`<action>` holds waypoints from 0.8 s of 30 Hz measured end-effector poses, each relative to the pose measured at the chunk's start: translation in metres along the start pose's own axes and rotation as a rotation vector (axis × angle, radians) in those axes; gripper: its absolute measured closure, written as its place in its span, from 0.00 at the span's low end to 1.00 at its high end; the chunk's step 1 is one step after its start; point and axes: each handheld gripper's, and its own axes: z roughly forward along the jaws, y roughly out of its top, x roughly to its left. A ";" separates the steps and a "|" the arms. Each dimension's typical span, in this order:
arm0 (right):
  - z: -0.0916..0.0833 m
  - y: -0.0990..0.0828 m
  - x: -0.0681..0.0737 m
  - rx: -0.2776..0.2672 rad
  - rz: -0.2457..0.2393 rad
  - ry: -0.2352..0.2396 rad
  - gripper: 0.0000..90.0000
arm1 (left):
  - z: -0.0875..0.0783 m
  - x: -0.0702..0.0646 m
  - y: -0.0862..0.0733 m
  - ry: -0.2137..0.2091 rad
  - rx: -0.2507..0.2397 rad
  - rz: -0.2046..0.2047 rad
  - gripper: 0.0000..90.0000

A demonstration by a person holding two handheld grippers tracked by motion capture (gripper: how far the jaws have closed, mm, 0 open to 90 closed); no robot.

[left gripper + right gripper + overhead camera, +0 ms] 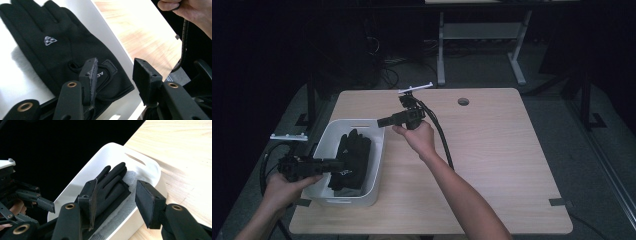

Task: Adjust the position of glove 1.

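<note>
One white plastic rectangular bin [324, 145] is sitting at nine o'clock on one light wooden table [492, 160]. Black fabric gloves [353, 159] are lying inside it, their exact number unclear. Two black two-jaw grippers, left [339, 165] and right [379, 121], are hovering there.

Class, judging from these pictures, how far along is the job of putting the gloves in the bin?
Done: black gloves lie inside the white bin. In hand: nothing; left gripper and right gripper stand open by the rim. Left: apparently nothing; no other glove visible on the table.

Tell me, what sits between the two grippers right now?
In the high view, the white bin with the black gloves lies between the left gripper and the right gripper.
</note>
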 end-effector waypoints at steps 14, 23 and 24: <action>-0.035 -0.011 -0.017 -0.051 0.040 -0.027 0.54 | 0.016 -0.017 0.010 -0.027 0.010 0.028 0.56; -0.059 -0.016 -0.026 -0.082 0.053 -0.039 0.51 | 0.026 -0.030 0.019 -0.060 0.008 0.048 0.54; -0.061 -0.017 -0.027 -0.084 0.051 -0.043 0.51 | 0.028 -0.031 0.020 -0.062 0.010 0.052 0.54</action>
